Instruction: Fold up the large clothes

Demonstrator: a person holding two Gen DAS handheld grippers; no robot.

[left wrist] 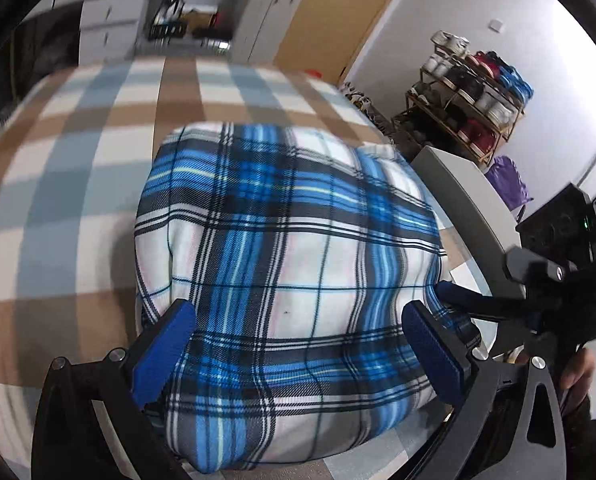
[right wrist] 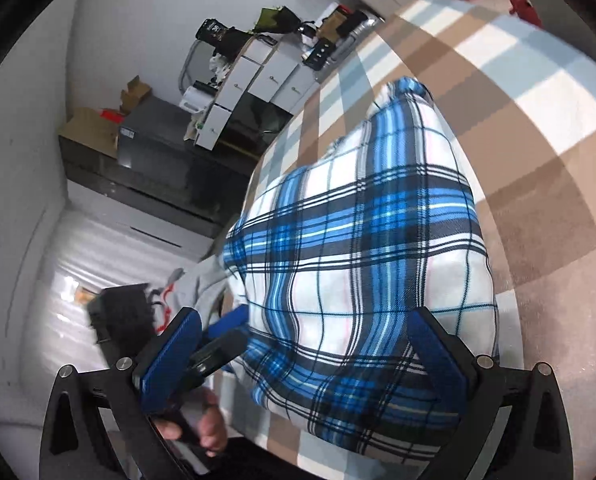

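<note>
You are holding both grippers, left gripper [left wrist: 298,354] and right gripper [right wrist: 304,358], over the folded plaid garment [left wrist: 286,264] lying on the checked bed [left wrist: 70,184], fingers spread and released, probably to check the fold.

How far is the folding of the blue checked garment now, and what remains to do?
Mostly done: the blue plaid garment lies as a compact folded bundle on the checked cover. In hand: the left gripper and right gripper are both open, one finger on each side of the bundle, holding nothing. Left: probably only squaring the bundle or one last fold.
</note>
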